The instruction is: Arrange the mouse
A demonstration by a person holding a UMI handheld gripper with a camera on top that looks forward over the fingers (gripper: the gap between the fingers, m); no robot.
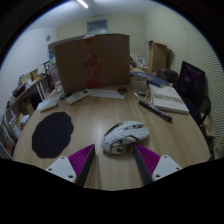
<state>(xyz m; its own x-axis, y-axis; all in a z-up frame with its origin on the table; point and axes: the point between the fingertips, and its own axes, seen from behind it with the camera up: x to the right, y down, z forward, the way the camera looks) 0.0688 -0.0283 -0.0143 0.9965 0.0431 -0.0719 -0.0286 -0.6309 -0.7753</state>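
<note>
1. The tongs [112, 163] hang low over a round wooden table [90, 125], their two fingers spread wide apart with nothing between them; the magenta pads [80, 158] on the inner faces are both bare.

2. The mouse [124, 137], white with grey markings, sits on the table just ahead of the fingertips, slightly toward the right finger. Neither finger touches it; it rests on the wood on its own.

3. Off to the left of the mouse, well apart from it, lies a round black mouse mat [52, 134], flat on the table near its edge.

4. Beyond the mouse, toward the far side of the table, stands a big brown cardboard box [91, 61] with a strip of reddish tape down its middle. It rises well above everything else there.

5. In front of the box, on its left, lies a white keyboard [48, 102], and a few loose papers [98, 94] are scattered along the box's foot.

6. To the right, an open notebook [167, 98] lies on the table, with a dark pen [155, 106] or similar slim thing lying slantwise just beside it, between notebook and mouse.

7. At the far right stands a dark chair [192, 82] drawn up near the table's rim.

8. On the left, beyond the table, there are shelves [25, 90] packed with books or boxes; what exactly they hold I cannot tell.
</note>
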